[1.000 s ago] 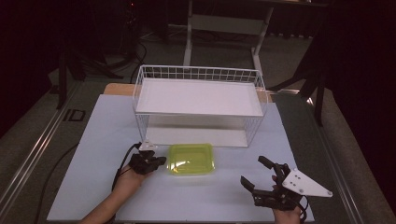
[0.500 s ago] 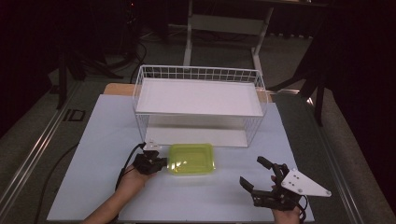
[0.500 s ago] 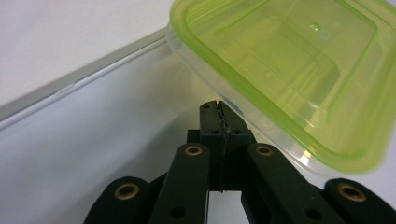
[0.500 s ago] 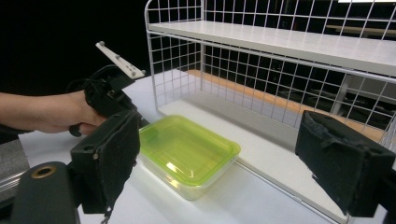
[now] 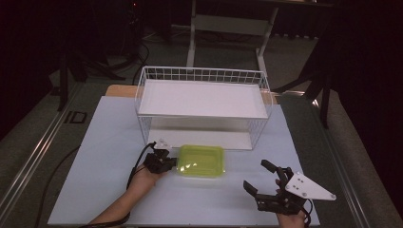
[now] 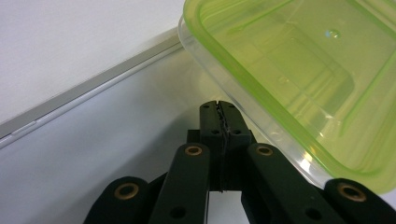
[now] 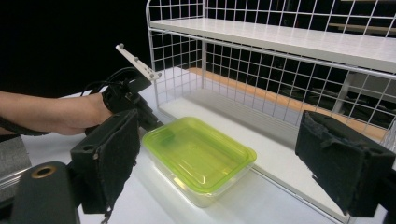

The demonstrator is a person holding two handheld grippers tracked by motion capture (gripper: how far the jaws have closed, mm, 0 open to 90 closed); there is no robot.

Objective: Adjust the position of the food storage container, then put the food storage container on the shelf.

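Green-lidded clear box [image 5: 200, 160] sits flat on the table [image 5: 109, 142], just in front of the wire rack's [image 5: 203, 105] lower shelf, long side parallel to the rack front. Left gripper [image 5: 164, 163] is at the box's left end; in the left gripper view its jaws are pressed together with nothing between them, tips just beside the lid rim [image 6: 243, 70], whether touching it I cannot tell. Right gripper [image 5: 266, 183] hovers near the table's front edge, well apart from the box, jaws spread wide and empty. Risks, as judged: closed jaws can only push, so a nudge at one end, off the centre line, could spin the box rather than slide it straight. A push toward the rack could jam the box against the shelf's front edge or the wire side. The box looks light and empty, so it may skid farther than meant. If the lid is not snapped down, a tip catching under its rim could lift it.
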